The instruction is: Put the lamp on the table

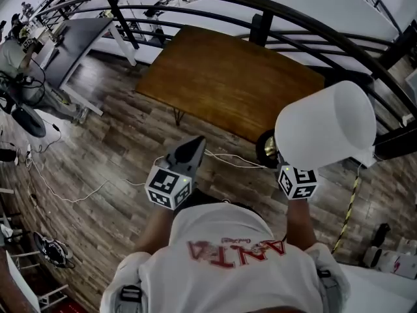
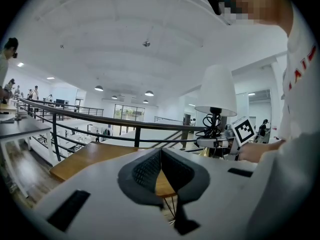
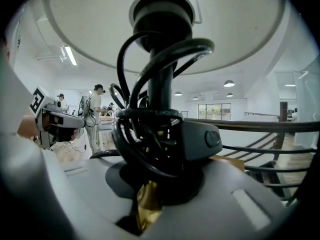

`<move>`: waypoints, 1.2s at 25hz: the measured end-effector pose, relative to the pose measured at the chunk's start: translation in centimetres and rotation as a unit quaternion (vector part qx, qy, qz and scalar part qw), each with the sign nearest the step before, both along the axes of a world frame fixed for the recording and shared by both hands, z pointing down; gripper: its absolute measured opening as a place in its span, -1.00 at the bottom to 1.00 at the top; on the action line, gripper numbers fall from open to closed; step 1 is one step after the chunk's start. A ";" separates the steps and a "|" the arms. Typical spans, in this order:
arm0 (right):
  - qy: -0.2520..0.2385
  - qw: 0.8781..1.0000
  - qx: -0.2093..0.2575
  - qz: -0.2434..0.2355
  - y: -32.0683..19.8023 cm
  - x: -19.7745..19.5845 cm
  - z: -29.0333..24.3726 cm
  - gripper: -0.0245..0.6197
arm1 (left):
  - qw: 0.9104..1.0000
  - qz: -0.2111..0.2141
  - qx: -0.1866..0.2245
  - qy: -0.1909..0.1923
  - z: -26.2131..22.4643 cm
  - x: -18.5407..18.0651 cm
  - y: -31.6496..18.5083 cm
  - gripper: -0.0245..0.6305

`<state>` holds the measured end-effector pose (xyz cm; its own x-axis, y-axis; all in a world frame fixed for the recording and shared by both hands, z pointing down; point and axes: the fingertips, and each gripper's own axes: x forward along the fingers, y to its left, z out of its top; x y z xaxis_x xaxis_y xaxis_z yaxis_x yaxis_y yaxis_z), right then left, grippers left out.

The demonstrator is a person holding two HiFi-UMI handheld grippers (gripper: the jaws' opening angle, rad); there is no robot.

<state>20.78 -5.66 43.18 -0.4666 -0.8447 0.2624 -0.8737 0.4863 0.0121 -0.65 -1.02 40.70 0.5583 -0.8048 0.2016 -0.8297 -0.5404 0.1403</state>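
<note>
Right gripper (image 3: 160, 184) clamped on stem of lamp (image 1: 326, 126), black cord (image 3: 142, 129) coiled round stem just above jaws. Lamp held in air by table's (image 1: 228, 77) near right corner, not on it. White shade (image 3: 75, 34) on top, brass base (image 1: 266, 149) just off that corner, over wood floor. Left gripper (image 1: 197, 142) has jaws together, nothing between, pointing at table's near edge, short of it. Black railing (image 1: 260, 5) curves past table's far side.
</note>
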 end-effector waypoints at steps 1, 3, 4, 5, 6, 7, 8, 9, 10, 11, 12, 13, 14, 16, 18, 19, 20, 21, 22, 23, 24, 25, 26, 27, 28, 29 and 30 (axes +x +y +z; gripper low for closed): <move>0.000 1.000 -0.001 0.000 -0.3 -0.2 0.1 -0.76 | 1.000 0.001 0.000 0.000 0.0 -0.1 -0.4 -0.90; 0.002 1.000 -0.001 0.001 -1.2 -0.6 0.3 -0.76 | 1.000 0.006 -0.001 0.000 0.3 -0.4 -1.6 -0.90; 0.003 1.000 0.000 0.002 -1.7 -0.7 0.4 -0.76 | 1.000 0.009 0.000 0.000 0.5 -0.5 -2.2 -0.90; 0.005 1.000 0.001 0.004 -2.2 -0.6 0.4 -0.76 | 1.000 0.011 0.001 -0.001 0.6 -0.5 -2.9 -0.90; 0.007 1.000 0.001 0.007 -2.7 -0.4 0.4 -0.76 | 1.000 0.011 0.002 -0.001 0.6 -0.5 -3.7 -0.90; 0.009 1.000 0.002 0.010 -3.0 -0.1 0.3 -0.76 | 1.000 0.011 0.004 0.001 0.5 -0.5 -4.4 -0.90; 0.012 1.000 0.003 0.014 -3.3 0.2 0.2 -0.76 | 1.000 0.012 0.005 0.003 0.4 -0.4 -5.1 -0.90; 0.014 1.000 0.004 0.017 -3.6 0.5 0.0 -0.76 | 1.000 0.015 0.007 0.005 0.1 -0.2 -5.7 -0.90; 0.015 1.000 0.005 0.020 -3.9 0.6 -0.2 -0.76 | 1.000 0.020 0.009 0.007 -0.1 -0.1 -6.4 -0.90; 0.016 1.000 0.006 0.024 -4.3 0.5 -0.4 -0.76 | 1.000 0.026 0.011 0.007 -0.3 0.0 -7.2 -0.90; 0.017 0.999 0.007 0.027 -5.0 0.2 -0.7 -0.76 | 0.999 0.031 0.011 0.008 -0.4 -0.1 -8.1 -0.90; 0.017 0.999 0.007 0.029 -5.8 -0.1 -0.9 -0.76 | 0.999 0.035 0.011 0.009 -0.6 -0.3 -9.2 -0.90; 0.017 0.999 0.007 0.032 -6.8 -0.3 -1.0 -0.76 | 0.999 0.038 0.012 0.010 -0.7 -0.4 -10.4 -0.90; 0.019 0.999 0.006 0.039 -8.8 -0.7 -1.3 -0.76 | 0.999 0.049 0.013 0.012 -1.2 -0.7 -12.8 -0.90; 0.023 0.999 0.003 0.049 -10.8 -2.4 -1.5 -0.76 | 0.998 0.060 0.011 0.013 -1.4 -2.5 -15.0 -0.90; 0.024 0.998 0.002 0.055 -11.6 -3.4 -1.7 -0.76 | 0.998 0.064 0.009 0.014 -1.5 -3.7 -16.0 -0.90; 0.024 0.998 0.002 0.061 -12.1 -4.3 -2.1 -0.76 | 0.998 0.067 0.006 0.015 -1.7 -4.7 -16.7 -0.90; 0.022 0.998 0.002 0.066 -12.4 -4.9 -2.6 -0.76 | 0.997 0.071 0.004 0.016 -2.0 -5.5 -17.2 -0.90; 0.020 0.997 0.003 0.072 -12.7 -5.3 -3.0 -0.76 | 0.997 0.076 0.004 0.017 -2.4 -5.9 -17.7 -0.90; 0.018 0.997 0.005 0.078 -13.1 -5.5 -3.3 -0.76 | 0.997 0.081 0.004 0.018 -2.6 -6.1 -18.4 -0.90; 0.016 0.996 0.007 0.084 -14.0 -5.7 -3.2 -0.76 | 0.996 0.086 0.005 0.018 -2.5 -6.3 -19.5 -0.90; 0.015 0.996 0.009 0.089 -15.1 -6.0 -3.0 -0.76 | 0.996 0.091 0.006 0.017 -2.3 -6.5 -20.8 -0.90; 0.015 0.995 0.011 0.093 -16.3 -6.3 -2.7 -0.76 | 0.995 0.095 0.008 0.017 -2.0 -6.9 -22.2 -0.90; 0.016 0.995 0.012 0.097 -17.5 -6.8 -2.6 -0.76 | 0.995 0.098 0.009 0.018 -1.8 -7.4 -23.6 -0.90; 0.018 0.995 0.011 0.102 -18.6 -7.5 -2.4 -0.76 | 0.995 0.100 0.009 0.019 -1.7 -8.2 -24.9 -0.90; 0.019 0.994 0.009 0.106 -19.6 -8.1 -2.4 -0.76 | 0.995 0.101 0.008 0.021 -1.6 -9.0 -26.2 -0.90; 0.020 0.994 0.005 0.111 -20.3 -8.7 -2.3 -0.76 | 0.995 0.101 0.005 0.024 -1.5 -9.8 -27.2 -0.90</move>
<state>12.09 -26.01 40.83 -0.2582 -0.9283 0.2675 -0.9581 0.2815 0.0521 -10.46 -28.27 39.20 0.7174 -0.6772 0.1635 -0.6966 -0.6969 0.1703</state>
